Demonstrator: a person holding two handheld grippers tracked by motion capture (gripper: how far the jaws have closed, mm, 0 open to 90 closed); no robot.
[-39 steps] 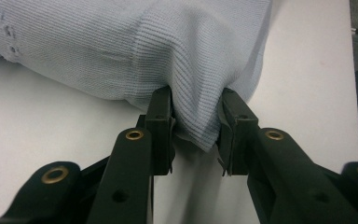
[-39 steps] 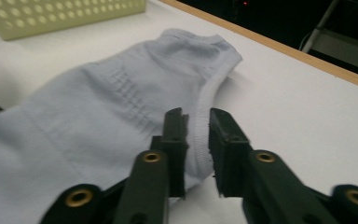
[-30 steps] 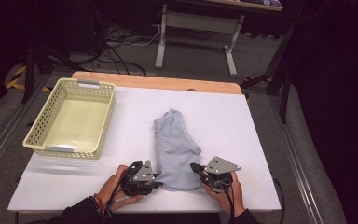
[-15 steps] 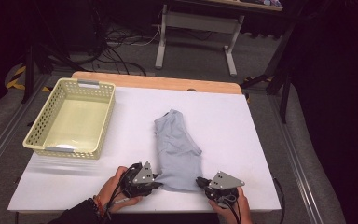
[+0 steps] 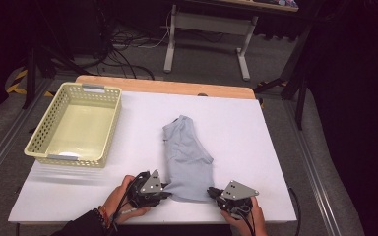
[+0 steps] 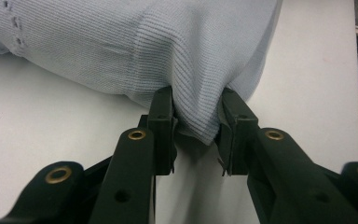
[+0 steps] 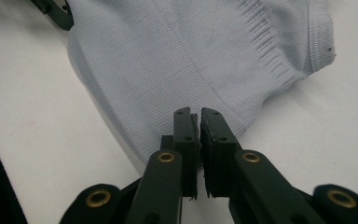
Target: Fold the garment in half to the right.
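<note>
A light blue knit garment [image 5: 187,157] lies folded on the white table [image 5: 246,128], its hem toward me. My left gripper [image 5: 166,191] is at the hem's near left corner. In the left gripper view it [image 6: 196,100] is shut on a bunched fold of the garment [image 6: 168,46]. My right gripper [image 5: 211,191] sits at the near right corner. In the right gripper view its jaws [image 7: 198,112] have just been opening a touch and stand all but together. Their tips lie over the garment's [image 7: 191,56] edge, and no cloth shows between them.
A pale yellow plastic basket [image 5: 39,132] stands at the table's left, with nothing in it. A wooden strip [image 5: 177,87] runs along the far edge. The left gripper's jaw [image 7: 56,11] shows in the right gripper view's top left corner. Cables and desk legs lie beyond the table.
My right gripper has drawn back toward the table's near edge and sunk a little. The left gripper and the garment have stayed put.
</note>
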